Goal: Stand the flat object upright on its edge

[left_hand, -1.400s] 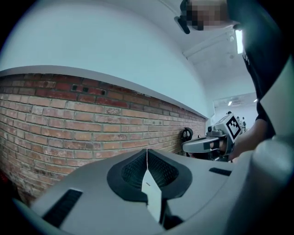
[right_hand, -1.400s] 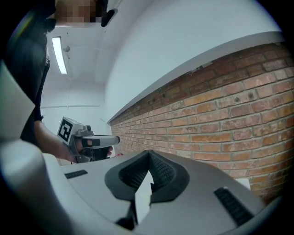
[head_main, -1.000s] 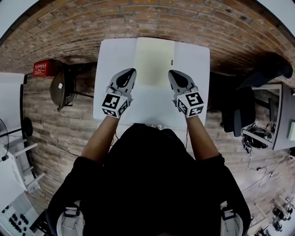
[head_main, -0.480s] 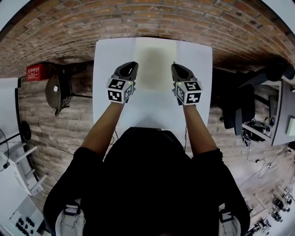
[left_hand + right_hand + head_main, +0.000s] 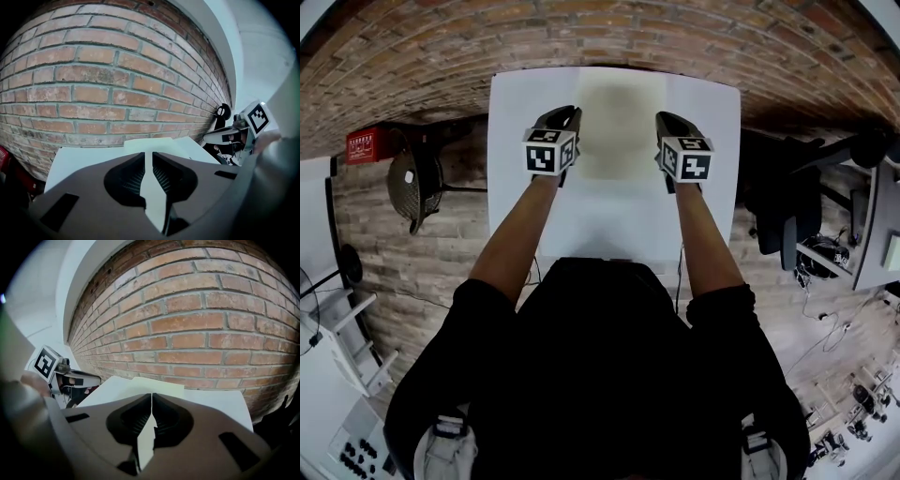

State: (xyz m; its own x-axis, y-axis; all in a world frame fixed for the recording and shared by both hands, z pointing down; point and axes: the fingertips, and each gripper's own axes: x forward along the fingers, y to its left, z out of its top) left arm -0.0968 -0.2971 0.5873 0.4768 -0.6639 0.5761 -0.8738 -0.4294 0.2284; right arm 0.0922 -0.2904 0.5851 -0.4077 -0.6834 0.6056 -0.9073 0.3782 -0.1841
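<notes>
Left gripper (image 5: 566,113) hangs over the white table (image 5: 609,225) by the left edge of a pale cream flat sheet (image 5: 617,131). Its own view shows the jaws drawn almost together, with only a thin slit between them and nothing in it but the table surface beyond. Right gripper (image 5: 668,119) sits level with it by the sheet's right edge. Its jaw tips meet, and it too grips nothing.

The sheet lies flat on the table, in the middle of the far half, its far edge close to the table edge that runs along the red brick wall (image 5: 117,70). It lies between the two grippers, and both point forward and down towards it. No view settles whether either tip touches the sheet or the table.

Each gripper carries its marker cube on top, and each shows off to the side in the other's view. The person's bare forearms reach out from black sleeves (image 5: 609,375).
</notes>
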